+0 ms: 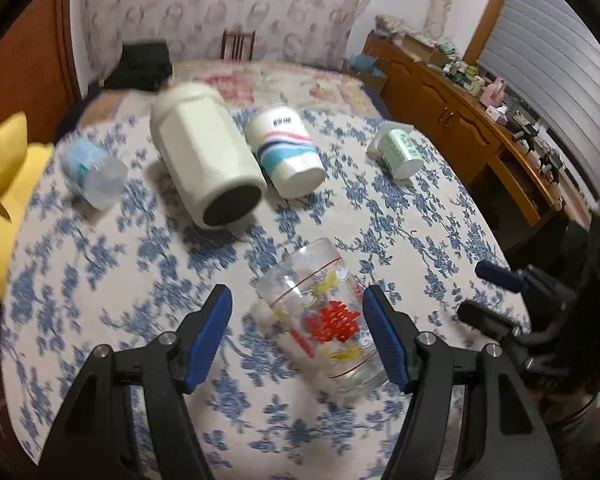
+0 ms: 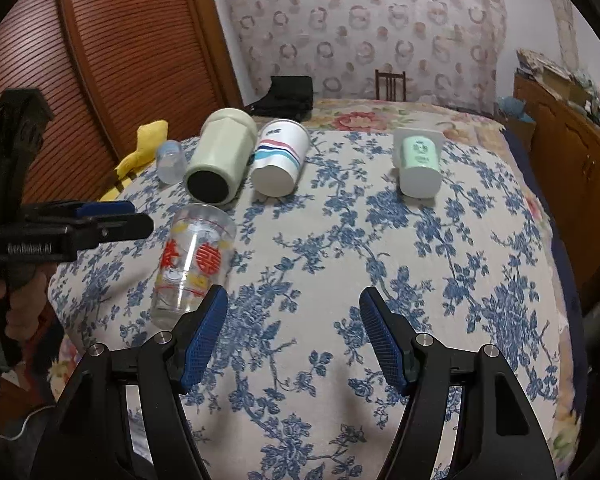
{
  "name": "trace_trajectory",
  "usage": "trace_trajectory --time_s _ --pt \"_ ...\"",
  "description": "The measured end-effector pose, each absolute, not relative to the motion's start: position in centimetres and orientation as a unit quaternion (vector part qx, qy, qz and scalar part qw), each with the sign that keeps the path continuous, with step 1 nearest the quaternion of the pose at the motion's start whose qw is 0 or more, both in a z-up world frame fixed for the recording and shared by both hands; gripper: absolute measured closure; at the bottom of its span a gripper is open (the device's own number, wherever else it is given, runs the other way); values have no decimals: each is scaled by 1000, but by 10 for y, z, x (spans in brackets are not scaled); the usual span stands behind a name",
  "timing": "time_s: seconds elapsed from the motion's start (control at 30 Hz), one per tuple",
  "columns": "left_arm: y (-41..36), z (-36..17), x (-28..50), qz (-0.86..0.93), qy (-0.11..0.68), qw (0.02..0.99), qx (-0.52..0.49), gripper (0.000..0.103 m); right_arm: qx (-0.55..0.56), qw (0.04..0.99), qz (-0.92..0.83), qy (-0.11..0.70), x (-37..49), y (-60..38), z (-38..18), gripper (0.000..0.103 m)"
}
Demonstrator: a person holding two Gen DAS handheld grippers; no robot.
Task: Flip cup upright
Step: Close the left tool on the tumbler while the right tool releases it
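A clear glass cup with red characters and yellow prints lies on its side on the blue-flowered bedspread. My left gripper is open, its blue pads on either side of the glass without touching it. The glass also shows in the right wrist view, at the left. My right gripper is open and empty over the bedspread, to the right of the glass. The left gripper shows there from the side, just left of the glass.
Other cups lie on their sides further back: a pale green tumbler, a striped paper cup, a small green cup, a small clear bottle. A yellow cloth is at the left, a wooden cabinet at the right.
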State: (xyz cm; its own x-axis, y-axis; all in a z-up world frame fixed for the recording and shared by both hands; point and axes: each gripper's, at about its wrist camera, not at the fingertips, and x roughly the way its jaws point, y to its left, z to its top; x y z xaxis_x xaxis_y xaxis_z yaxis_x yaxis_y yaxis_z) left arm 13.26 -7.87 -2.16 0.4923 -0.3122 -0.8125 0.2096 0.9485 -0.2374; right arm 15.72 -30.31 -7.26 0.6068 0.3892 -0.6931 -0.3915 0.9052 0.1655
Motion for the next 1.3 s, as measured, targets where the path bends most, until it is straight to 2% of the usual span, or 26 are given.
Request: trace_trajectory --time_s 0.33,0.57,1.3 --pt "-93 -36 152 -124 523 842 -58 35 8 898 211 387 158 -312 -79 33" --pt "-96 -44 153 -123 524 840 -60 35 11 897 209 390 158 -314 -82 33" --pt "-104 -73 173 -152 570 792 -157 33 13 896 199 398 163 -318 -87 32"
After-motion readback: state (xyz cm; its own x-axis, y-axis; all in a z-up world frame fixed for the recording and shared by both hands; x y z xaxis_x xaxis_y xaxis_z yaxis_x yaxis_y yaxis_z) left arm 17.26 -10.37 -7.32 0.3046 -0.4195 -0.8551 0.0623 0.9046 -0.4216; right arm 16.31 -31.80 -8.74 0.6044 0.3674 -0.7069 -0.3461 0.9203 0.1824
